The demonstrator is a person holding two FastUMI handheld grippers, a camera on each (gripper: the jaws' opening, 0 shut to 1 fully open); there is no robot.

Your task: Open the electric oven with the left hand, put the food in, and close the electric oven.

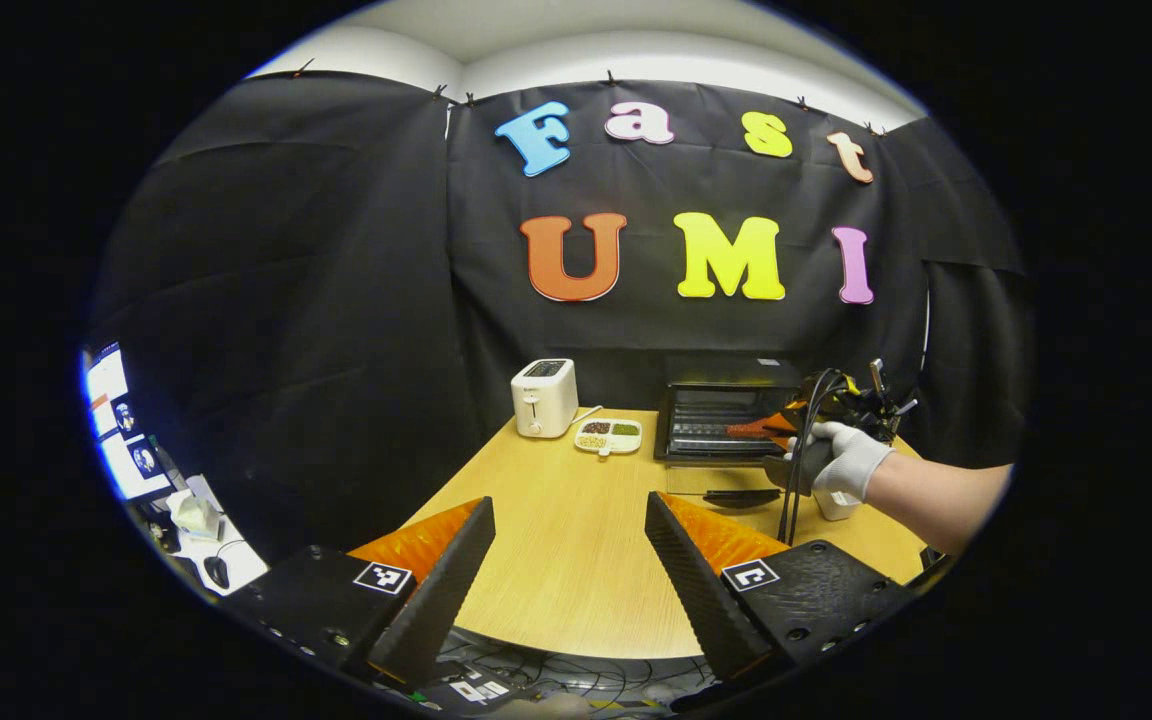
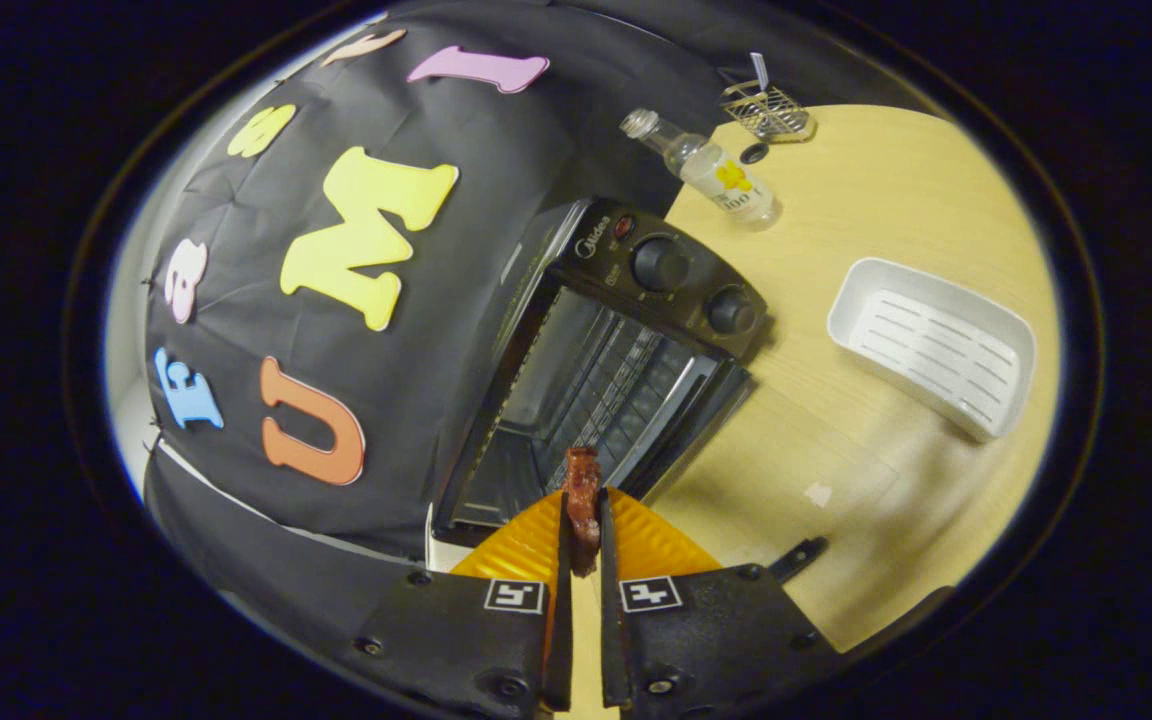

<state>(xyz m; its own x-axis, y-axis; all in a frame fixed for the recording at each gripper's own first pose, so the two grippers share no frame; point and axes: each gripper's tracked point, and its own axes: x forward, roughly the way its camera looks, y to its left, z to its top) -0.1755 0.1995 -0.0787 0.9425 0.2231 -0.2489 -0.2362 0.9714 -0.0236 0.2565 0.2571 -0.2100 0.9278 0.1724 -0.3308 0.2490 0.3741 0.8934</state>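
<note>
Right tongs pinch a reddish-brown strip of food at the open electric oven; left tongs gape wide over the tabletop.
Black oven: door down, wire rack inside, two knobs, "Midea" printed beside them.

Left gripper view far back over table; right gripper view close, tilted; both face oven.

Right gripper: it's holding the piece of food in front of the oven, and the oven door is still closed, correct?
Not quite. The right gripper does hold the piece of food in front of the oven, but the oven door is open, folded down; the right gripper view shows the rack inside.
</note>
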